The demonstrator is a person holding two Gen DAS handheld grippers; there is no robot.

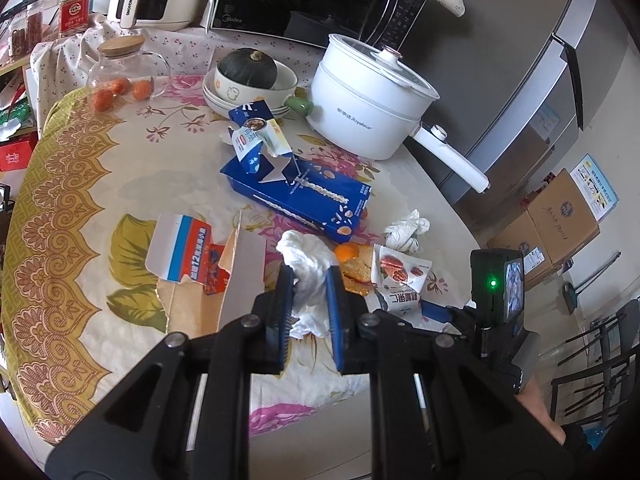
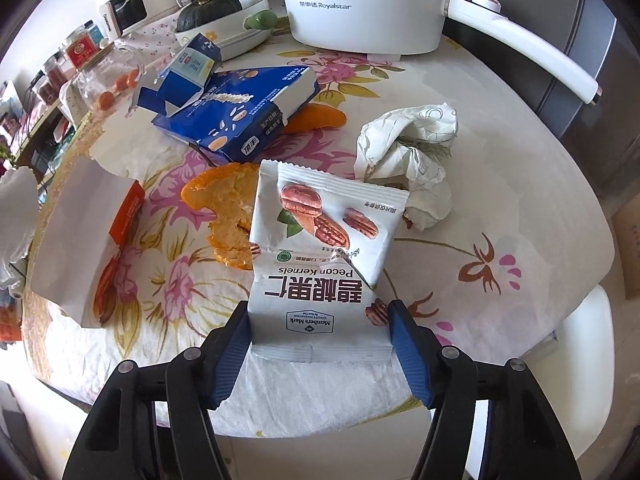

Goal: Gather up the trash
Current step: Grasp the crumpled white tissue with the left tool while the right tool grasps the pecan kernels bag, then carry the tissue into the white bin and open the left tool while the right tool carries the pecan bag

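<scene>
My left gripper (image 1: pixel 309 276) is shut on a crumpled white tissue (image 1: pixel 306 252), held just above the flowered tablecloth (image 1: pixel 120 184). A white pecan packet (image 2: pixel 320 240) lies flat near the table's front edge. My right gripper (image 2: pixel 318 308) straddles the packet's near end, and both blue pads touch its side edges. In the left wrist view the packet (image 1: pixel 400 276) lies right of the tissue. Orange peel (image 2: pixel 228 216) lies partly under it. Nearby lie a crumpled paper (image 2: pixel 408 160), a flattened blue box (image 2: pixel 240 116) and a torn red-and-white carton (image 1: pixel 192 256).
A white electric pot (image 1: pixel 368 108) with a long handle stands at the back right. A bowl holding a dark squash (image 1: pixel 248 72) and a glass jar (image 1: pixel 124 72) stand behind the trash. A small blue milk carton (image 1: pixel 252 136) sits on the blue box. Cardboard boxes (image 1: pixel 560 216) are on the floor.
</scene>
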